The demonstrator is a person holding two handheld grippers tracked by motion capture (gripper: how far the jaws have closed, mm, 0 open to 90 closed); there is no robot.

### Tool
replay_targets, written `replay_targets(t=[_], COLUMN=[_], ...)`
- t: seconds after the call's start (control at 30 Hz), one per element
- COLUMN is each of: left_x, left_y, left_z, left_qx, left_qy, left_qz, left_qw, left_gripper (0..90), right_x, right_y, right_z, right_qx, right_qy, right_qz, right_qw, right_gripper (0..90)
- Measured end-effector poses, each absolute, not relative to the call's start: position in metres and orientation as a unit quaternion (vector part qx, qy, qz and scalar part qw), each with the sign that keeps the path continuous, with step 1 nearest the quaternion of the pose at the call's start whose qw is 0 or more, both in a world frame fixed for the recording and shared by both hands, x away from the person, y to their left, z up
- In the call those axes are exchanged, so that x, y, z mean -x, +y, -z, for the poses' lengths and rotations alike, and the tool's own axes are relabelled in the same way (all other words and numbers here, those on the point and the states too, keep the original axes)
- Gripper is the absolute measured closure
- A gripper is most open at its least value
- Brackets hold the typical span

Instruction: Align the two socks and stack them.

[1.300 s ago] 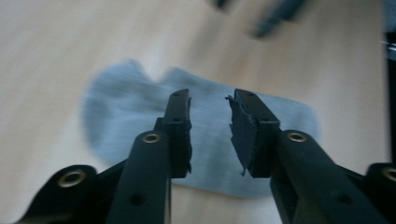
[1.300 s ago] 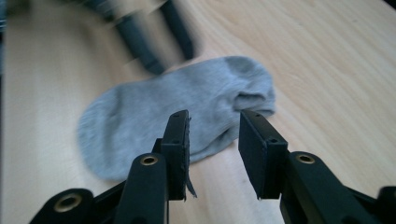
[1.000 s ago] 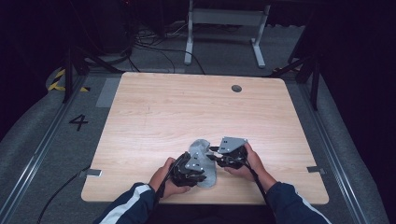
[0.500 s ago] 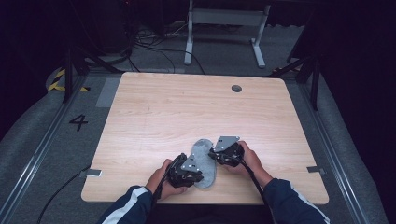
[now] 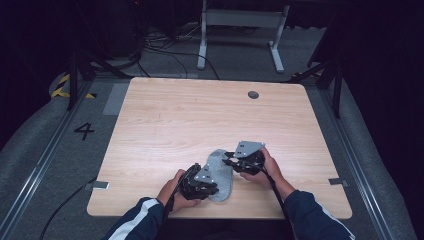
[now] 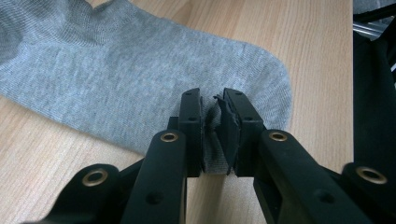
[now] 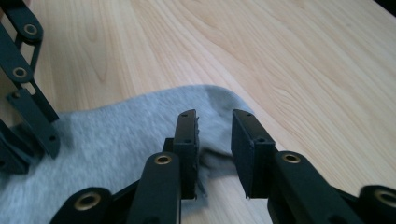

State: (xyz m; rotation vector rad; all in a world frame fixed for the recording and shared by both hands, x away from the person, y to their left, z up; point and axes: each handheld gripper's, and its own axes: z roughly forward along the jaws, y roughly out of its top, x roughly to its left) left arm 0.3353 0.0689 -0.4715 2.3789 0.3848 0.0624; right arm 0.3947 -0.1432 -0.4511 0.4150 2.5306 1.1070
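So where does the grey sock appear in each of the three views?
High view: the grey sock lies near the table's front edge, between both tools.
Left gripper view: it covers the upper left, its edge pinched by the left tool.
Right gripper view: lower left, under the right tool.
Shared landmark: the wooden table.

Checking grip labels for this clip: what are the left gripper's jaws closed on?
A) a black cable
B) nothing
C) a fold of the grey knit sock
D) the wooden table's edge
C: in the left gripper view, the left gripper pinches a fold at the edge of the grey knit sock.
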Motion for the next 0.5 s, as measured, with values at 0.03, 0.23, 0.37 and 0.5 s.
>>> replay_targets(t=[0.03,0.23,0.37,0.5], left_x=[-0.336,-0.337,-0.337,-0.336], left_y=[0.069,0.069,0.069,0.068], left_z=[0.472,0.472,0.472,0.471], left_qx=[-0.922,-0.921,-0.921,-0.923], left_qy=[0.148,0.149,0.151,0.152], left_qz=[-0.022,-0.018,-0.013,-0.016], left_qw=[0.358,0.358,0.358,0.353], left_gripper=[78.6,79.6,79.8,79.9], right_x=[-0.396,-0.415,-0.414,-0.413], right_y=[-0.141,-0.15,-0.151,-0.15], right_z=[0.454,0.468,0.469,0.47], right_qx=[-0.149,-0.191,-0.195,-0.189], right_qy=[0.895,0.9,0.901,0.903], right_qz=[-0.386,-0.36,-0.356,-0.35], right_qw=[0.169,0.152,0.152,0.165], right_gripper=[73.6,80.2,81.4,82.1])
